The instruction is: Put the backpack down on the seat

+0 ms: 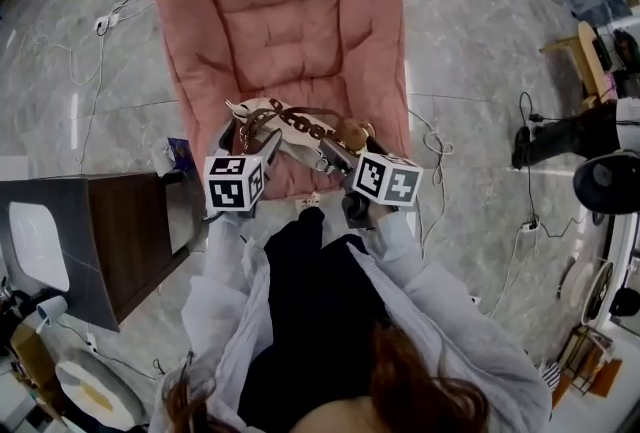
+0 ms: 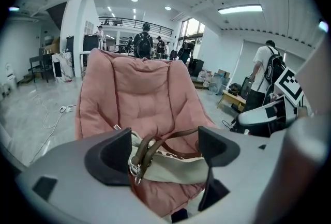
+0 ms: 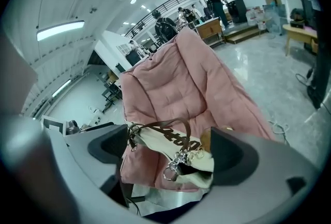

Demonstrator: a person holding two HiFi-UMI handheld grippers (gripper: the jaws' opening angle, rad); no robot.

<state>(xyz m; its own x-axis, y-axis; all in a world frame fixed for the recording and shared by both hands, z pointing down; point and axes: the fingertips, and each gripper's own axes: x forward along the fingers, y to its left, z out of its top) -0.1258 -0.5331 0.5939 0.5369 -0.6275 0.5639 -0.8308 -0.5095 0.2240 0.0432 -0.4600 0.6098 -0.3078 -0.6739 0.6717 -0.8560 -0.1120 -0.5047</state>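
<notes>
A cream backpack (image 1: 292, 129) with brown straps and metal rings lies on the front edge of the pink cushioned seat (image 1: 280, 21). My left gripper (image 1: 248, 139) is at its left end and stands open. In the left gripper view the brown straps (image 2: 147, 148) pass between the wide jaws of the left gripper (image 2: 164, 148), close to the left one, with the cream backpack (image 2: 176, 168) just beyond. My right gripper (image 1: 338, 149) is at the bag's right end, open too. In the right gripper view the backpack (image 3: 158, 140) and its rings sit between the spread jaws of the right gripper (image 3: 168, 151).
A dark wooden table (image 1: 110, 231) stands left of the person, close to the seat's front corner. Cables (image 1: 100, 21) trail over the marble floor on both sides. A person's dark boot (image 1: 560, 136) and white equipment (image 1: 610, 181) are at the right. People stand far behind the seat (image 2: 144, 42).
</notes>
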